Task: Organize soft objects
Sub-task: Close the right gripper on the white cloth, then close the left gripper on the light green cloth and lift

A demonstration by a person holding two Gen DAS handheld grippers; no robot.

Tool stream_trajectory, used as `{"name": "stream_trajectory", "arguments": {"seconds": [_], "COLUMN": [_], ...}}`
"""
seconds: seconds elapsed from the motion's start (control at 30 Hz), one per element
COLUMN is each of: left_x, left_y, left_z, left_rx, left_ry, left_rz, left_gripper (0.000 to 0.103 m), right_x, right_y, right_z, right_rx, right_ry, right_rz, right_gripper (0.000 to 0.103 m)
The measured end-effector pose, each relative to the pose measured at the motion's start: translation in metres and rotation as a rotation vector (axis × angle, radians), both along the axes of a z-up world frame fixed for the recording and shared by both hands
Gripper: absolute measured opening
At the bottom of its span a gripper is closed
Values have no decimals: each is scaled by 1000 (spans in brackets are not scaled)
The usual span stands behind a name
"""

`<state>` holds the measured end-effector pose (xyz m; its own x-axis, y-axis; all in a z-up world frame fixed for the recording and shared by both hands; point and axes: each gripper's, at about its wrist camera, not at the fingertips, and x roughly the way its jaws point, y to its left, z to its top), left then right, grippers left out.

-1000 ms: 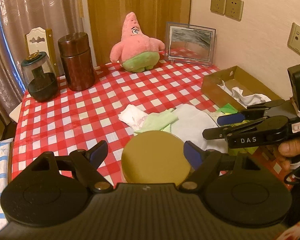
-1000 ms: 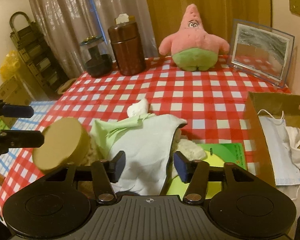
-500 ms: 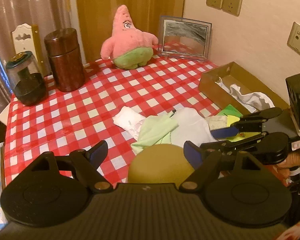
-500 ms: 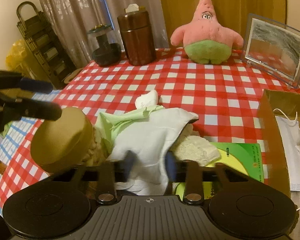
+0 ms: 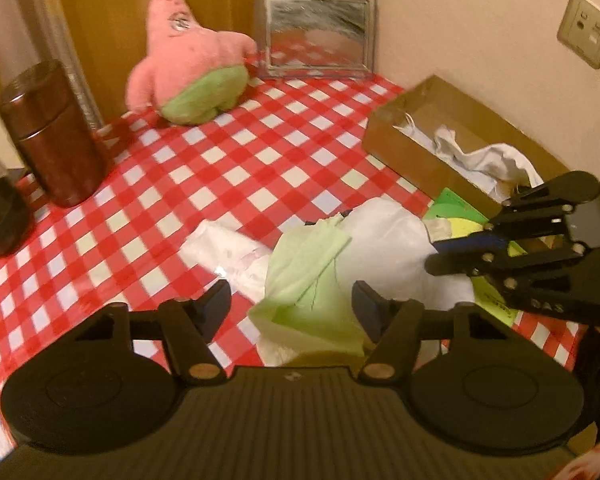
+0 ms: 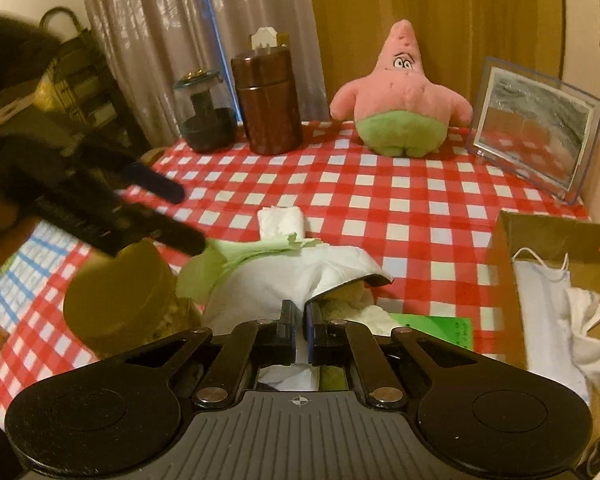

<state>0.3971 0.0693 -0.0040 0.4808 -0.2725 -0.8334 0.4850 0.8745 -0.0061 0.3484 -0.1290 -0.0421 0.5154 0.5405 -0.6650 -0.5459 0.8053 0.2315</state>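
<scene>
right gripper (image 6: 299,330) pinching white cloth (image 6: 300,280), checked tablecloth (image 6: 380,200)

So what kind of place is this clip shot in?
Most likely a room in a home: a table under a red checked tablecloth, a pink starfish plush beside a framed picture, curtains behind, and wall sockets.

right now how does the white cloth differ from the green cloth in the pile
The white cloth is the larger, draped in a mound over things beneath; the green cloth is a smaller crumpled strip at its left edge. The right gripper has just closed its fingers on the white cloth's near edge; nothing grips the green cloth. Both are soft, lying in one heap on the checked tablecloth.
</scene>
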Motion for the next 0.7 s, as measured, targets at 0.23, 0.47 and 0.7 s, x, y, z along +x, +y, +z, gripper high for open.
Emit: {"name": "stream_trajectory", "arguments": {"seconds": [0.23, 0.47, 0.7], "left_x": [30, 45, 47], "left_y": [-29, -50, -45], "left_z": [-18, -37, -33], "left_rx": [40, 78, 48], "left_ry": [84, 149, 160], "left_rz": [-122, -162, -118], "left_gripper": [56, 32, 1], "right_x": [-5, -8, -10], "right_y": [-2, -4, -7], "right_z": [-3, -2, 1], "right_rx": [8, 19, 32], "right_ry": [7, 11, 13], "right_rz": [2, -2, -17], "right_gripper": [5, 5, 5]}}
